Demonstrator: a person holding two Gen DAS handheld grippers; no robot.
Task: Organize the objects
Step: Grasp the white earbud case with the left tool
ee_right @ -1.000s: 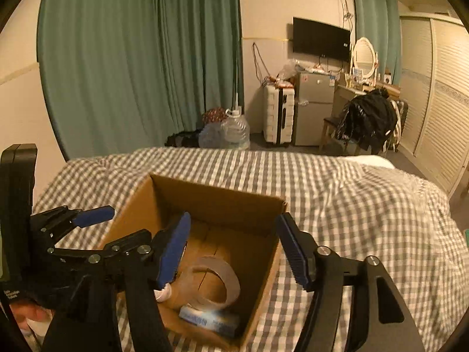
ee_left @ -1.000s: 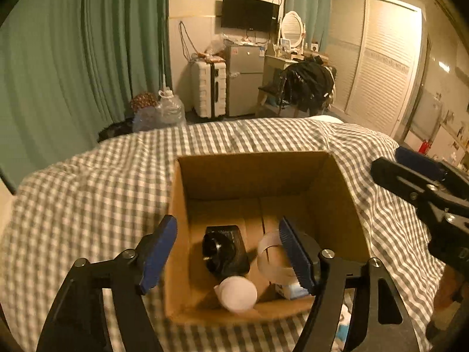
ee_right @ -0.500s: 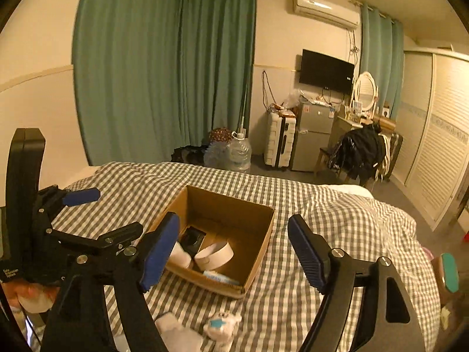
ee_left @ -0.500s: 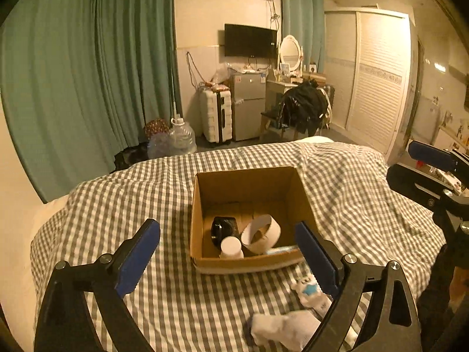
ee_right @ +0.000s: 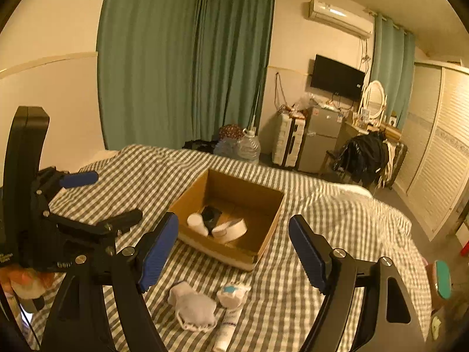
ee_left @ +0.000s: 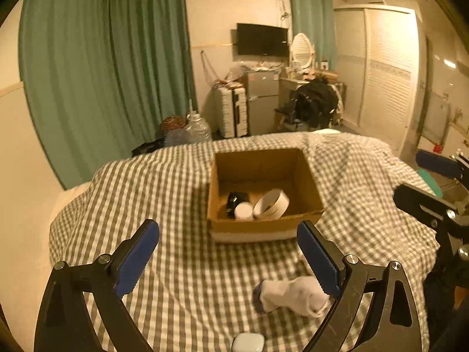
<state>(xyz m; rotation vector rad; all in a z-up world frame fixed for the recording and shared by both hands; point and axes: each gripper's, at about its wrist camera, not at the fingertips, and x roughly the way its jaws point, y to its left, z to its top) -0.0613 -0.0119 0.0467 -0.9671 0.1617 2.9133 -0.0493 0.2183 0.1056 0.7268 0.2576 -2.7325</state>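
An open cardboard box stands on the checked bed. Inside lie a black object, a white round lid and a tape roll. A white sock lies on the bed in front of the box. Beside it are a small white and blue bundle and a tube. A small white case sits at the near edge. My left gripper hangs open above the bed, back from the box, with nothing between its pads. My right gripper is also open and empty.
The grey checked bedspread covers the whole bed. Behind it are green curtains, water bottles, a white suitcase, a small fridge, a chair with a black jacket and a white wardrobe.
Both grippers have drawn back and up from over the box, and their jaws have widened. The sock, bundle and tube in front of the box have come into view.
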